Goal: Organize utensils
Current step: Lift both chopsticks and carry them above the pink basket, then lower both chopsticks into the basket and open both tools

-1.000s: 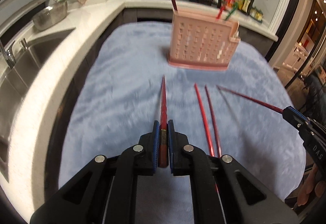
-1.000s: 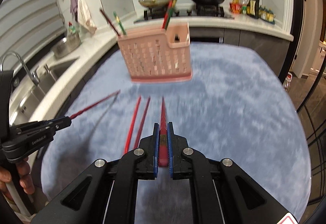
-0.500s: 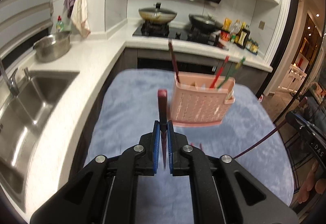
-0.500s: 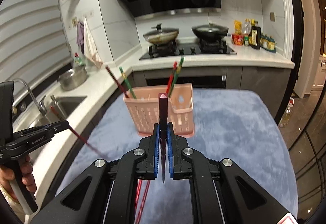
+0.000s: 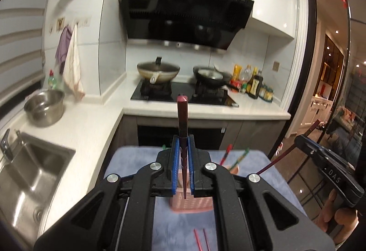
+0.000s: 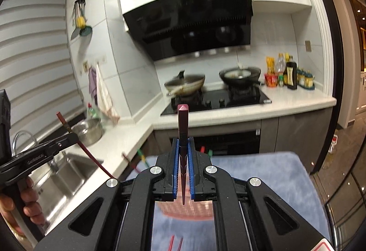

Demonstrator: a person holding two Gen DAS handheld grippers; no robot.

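Each gripper, left (image 5: 183, 159) and right (image 6: 183, 159), has its jaws clamped on an upright dark red chopstick (image 5: 182, 118), pink holder (image 5: 191, 204) at 6 o'clock

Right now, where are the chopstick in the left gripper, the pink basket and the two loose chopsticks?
Held chopstick (image 5: 182, 118): left wrist view, upper shaft above the pads.
Pink basket (image 5: 189, 204): left wrist view, front wall.
Loose chopsticks (image 5: 198, 240): left wrist view, left stick, on the cloth.

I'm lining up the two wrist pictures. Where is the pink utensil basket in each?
Left wrist: pink utensil basket low centre, mostly hidden behind the left gripper.
Right wrist: low centre, blurred, behind the right gripper.
Shared landmark: lidded wok on the stove.
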